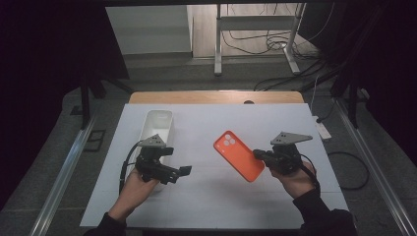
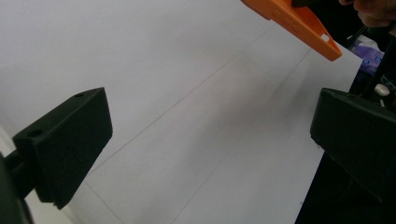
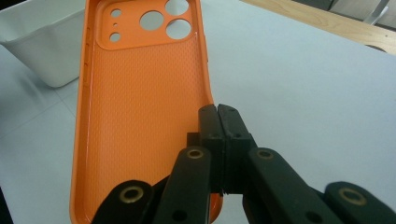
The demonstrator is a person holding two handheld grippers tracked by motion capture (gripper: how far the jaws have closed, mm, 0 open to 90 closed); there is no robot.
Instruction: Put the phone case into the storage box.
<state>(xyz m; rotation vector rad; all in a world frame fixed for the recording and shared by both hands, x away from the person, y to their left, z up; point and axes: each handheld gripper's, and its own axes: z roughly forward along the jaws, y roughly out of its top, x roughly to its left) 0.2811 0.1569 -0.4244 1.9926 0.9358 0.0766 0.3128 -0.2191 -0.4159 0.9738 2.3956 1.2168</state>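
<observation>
Above table: orange phone case, camera cutouts.

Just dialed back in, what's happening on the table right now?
A person is working with a tool in each hand over a white table. The right tool is shut on the side wall of an orange phone case, holding it with the hollow inside facing up and the camera cutouts at the far end. In the left gripper view the case looks lifted off the surface. The left tool is open and holds nothing, hovering near a white bin on the left side of the table.
</observation>
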